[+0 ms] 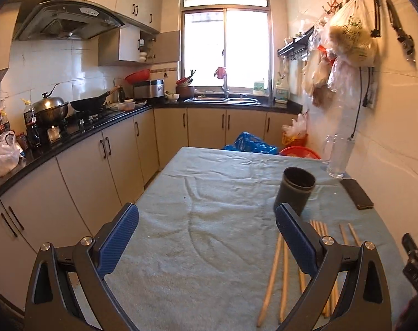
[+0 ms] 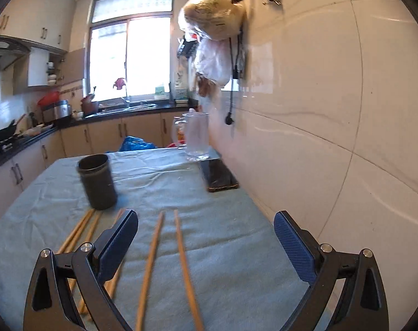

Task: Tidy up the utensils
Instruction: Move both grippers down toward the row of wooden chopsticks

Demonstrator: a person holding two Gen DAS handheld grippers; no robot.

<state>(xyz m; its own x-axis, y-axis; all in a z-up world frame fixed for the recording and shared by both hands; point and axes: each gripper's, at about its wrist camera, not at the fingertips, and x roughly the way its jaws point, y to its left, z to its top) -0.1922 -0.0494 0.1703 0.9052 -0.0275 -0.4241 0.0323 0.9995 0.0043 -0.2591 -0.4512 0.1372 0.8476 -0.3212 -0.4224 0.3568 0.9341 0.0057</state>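
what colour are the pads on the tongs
Blue, with a fine ribbed texture; the pads show best in the right wrist view.

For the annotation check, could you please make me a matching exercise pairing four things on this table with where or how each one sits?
Things:
1. dark cup
2. chopsticks
3. phone
4. glass jug

Places or states:
A. upright at the table's far end, near the wall
B. lying flat, screen dark, along the wall-side edge
C. lying loose on the cloth, near the cameras
D. upright, mid-table, just beyond the chopstick tips

Pairs: 1-D, 2-C, 3-B, 4-A
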